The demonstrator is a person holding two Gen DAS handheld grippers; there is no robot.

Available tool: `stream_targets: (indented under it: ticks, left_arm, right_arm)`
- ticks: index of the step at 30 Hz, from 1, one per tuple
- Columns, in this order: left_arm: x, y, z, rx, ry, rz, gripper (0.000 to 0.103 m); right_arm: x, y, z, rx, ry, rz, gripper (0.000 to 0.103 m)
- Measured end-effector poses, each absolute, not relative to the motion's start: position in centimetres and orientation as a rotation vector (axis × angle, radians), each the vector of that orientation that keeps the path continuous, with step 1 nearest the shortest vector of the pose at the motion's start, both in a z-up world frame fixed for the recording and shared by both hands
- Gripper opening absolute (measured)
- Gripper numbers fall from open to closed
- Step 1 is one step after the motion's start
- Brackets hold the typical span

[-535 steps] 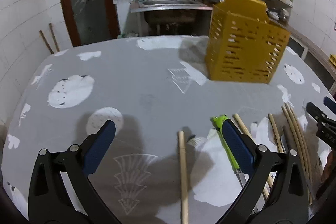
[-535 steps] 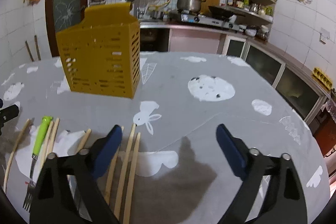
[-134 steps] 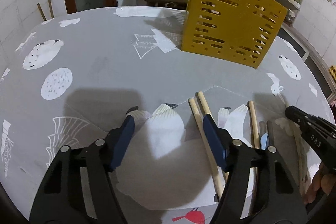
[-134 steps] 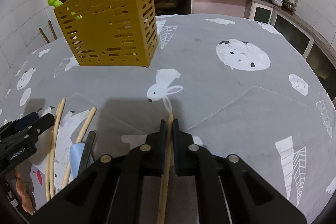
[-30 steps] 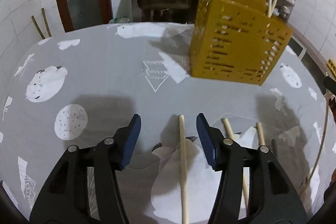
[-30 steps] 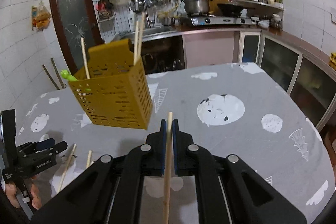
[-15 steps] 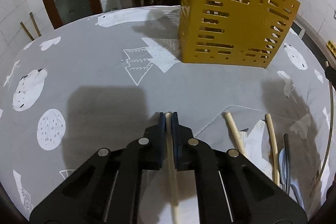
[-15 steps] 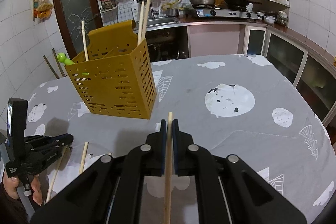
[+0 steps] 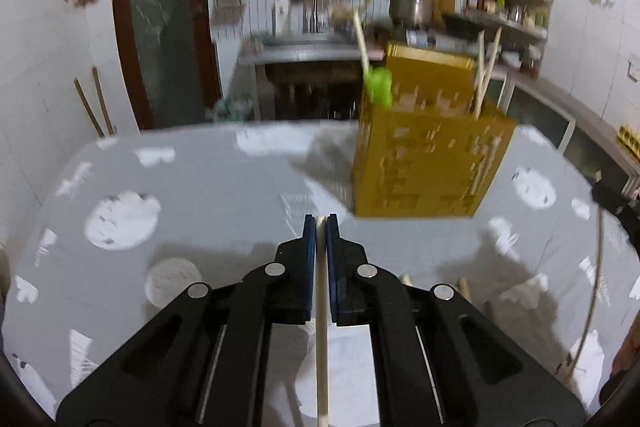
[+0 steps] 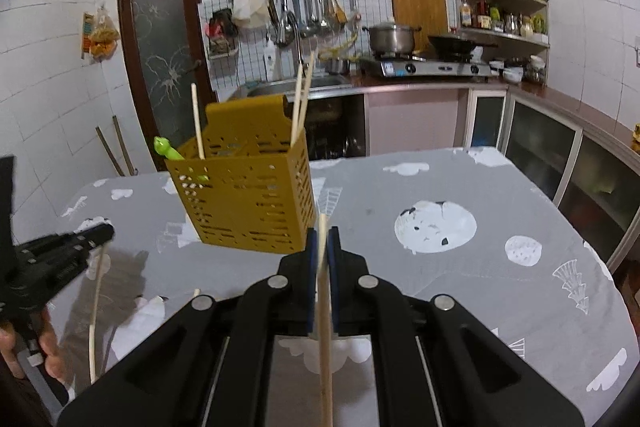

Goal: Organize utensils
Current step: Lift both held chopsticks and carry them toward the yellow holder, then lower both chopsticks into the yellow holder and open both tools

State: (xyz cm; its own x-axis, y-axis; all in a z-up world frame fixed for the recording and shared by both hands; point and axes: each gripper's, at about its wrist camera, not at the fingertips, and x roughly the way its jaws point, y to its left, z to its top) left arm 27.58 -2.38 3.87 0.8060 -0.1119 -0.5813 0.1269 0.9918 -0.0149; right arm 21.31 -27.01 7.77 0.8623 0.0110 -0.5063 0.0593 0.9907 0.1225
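Right wrist: three chopsticks (image 10: 298, 103) in caddy (image 10: 244, 195).

The left wrist view was blurred, so the slots of the yellow holder (image 9: 428, 163) were smeared. Each held chopstick (image 9: 321, 347) (image 10: 325, 355) ran off the bottom edge. The chopsticks on the counter (image 9: 224, 187) were mostly hidden behind the claws.

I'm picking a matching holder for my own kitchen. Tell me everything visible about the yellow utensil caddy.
The yellow caddy is a boxy holder, plastic by its look, with rows of slots in its walls and a taller back panel. It stands upright on the grey patterned tablecloth. Three pale chopsticks and a green-handled utensil stick out of its open top. Neither pair of tongs touches it.
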Motion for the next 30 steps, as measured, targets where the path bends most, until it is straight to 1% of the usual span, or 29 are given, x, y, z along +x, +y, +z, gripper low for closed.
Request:
stream_targets:
  ticks: [6,12,24,30]
  left_arm:
    - [24.2,-2.5,8.0,0.008,0.477,-0.137,0.004]
    - [22.6,-3.0,10.1,0.002,0.389,-0.141,0.004]
    - [22.8,-4.6,12.3,-0.009,0.327,-0.185,0.004]
    - [24.0,-5.3,15.2,-0.015,0.264,-0.2,0.004]
  right_arm:
    - [20.2,-26.5,8.9,0.123,0.478,-0.026,0.006]
    - [19.2,-26.5,10.1,0.125,0.412,-0.044,0.006]
    - [18.6,-27.2,12.6,0.131,0.296,-0.056,0.006]
    - [19.8,-27.2,15.2,0.135,0.236,-0.046,0.006]
